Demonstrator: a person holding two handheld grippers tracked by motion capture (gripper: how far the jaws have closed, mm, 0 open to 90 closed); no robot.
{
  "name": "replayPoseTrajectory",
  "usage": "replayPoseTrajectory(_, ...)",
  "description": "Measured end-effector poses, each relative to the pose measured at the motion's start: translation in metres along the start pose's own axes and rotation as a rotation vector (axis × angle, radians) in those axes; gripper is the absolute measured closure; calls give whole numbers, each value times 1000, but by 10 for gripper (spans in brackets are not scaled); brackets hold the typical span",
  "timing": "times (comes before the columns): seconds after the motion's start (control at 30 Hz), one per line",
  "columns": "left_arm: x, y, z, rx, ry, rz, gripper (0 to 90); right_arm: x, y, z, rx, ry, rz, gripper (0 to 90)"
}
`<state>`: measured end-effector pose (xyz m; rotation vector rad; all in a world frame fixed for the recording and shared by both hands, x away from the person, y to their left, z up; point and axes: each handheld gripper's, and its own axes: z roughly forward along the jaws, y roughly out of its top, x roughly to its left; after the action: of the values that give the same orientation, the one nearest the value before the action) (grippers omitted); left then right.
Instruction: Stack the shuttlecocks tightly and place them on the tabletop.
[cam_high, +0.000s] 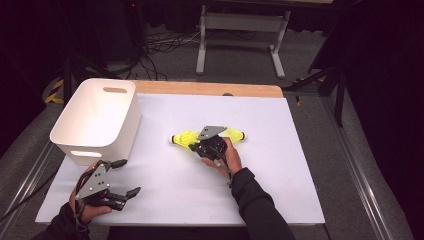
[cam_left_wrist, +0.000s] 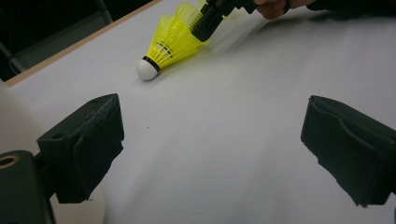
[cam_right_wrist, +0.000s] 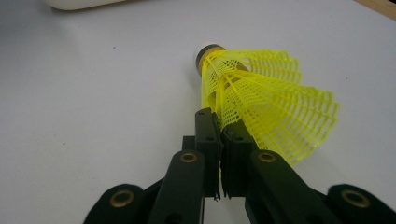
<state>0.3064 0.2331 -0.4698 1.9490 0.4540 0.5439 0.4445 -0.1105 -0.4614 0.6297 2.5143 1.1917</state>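
where the right tool (cam_right_wrist: 219, 140) pinches, the shuttlecock (cam_right_wrist: 261, 107) skirt hides.

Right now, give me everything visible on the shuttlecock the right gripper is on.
The yellow shuttlecock has a neon mesh skirt that looks like plastic, a white rounded tip and a dark band behind it. It lies on its side on the white table surface, tip towards the white bin. The right gripper is shut on the skirt's edge, the mesh pinched between its jaws. In the high view a second yellow shuttlecock lies close behind it; contact is unclear.
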Motion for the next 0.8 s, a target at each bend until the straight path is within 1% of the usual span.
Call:
replayPoseTrajectory(0.03, 0, 0, 0, 0, 0, 1, 67, 0, 0, 0, 0, 6, 9, 869)
replayPoseTrajectory(0.2, 0, 0, 0, 2, -1, 2, 67, 2, -2, 3, 19, 7, 4, 830)
replayPoseTrajectory(0.33, 0, 0, 0, 3, -2, 2, 67, 1, -3, 3, 24, 8, 11, 796)
replayPoseTrajectory(0.4, 0, 0, 0, 3, -3, 3, 67, 2, -4, 4, 29, 8, 19, 770)
replayPoseTrajectory(0.5, 0, 0, 0, 3, -3, 3, 67, 3, -5, 4, 35, 13, 21, 742)
replayPoseTrajectory(0.53, 0, 0, 0, 3, -3, 3, 67, 3, -6, 4, 42, 7, 15, 723)
replayPoseTrajectory(0.6, -1, 0, 1, 4, -2, 4, 67, 4, -6, 3, 38, 9, 19, 717)
replayPoseTrajectory(0.63, -1, 0, 1, 4, -1, 3, 67, 4, -5, 3, 35, 6, 12, 711)
replayPoseTrajectory(0.7, -1, 0, 1, 4, -1, 4, 67, 4, -5, 1, 28, 0, 18, 700)
replayPoseTrajectory(0.8, -1, 0, 1, 5, 0, 4, 67, 4, -5, -2, 35, -4, 18, 669)
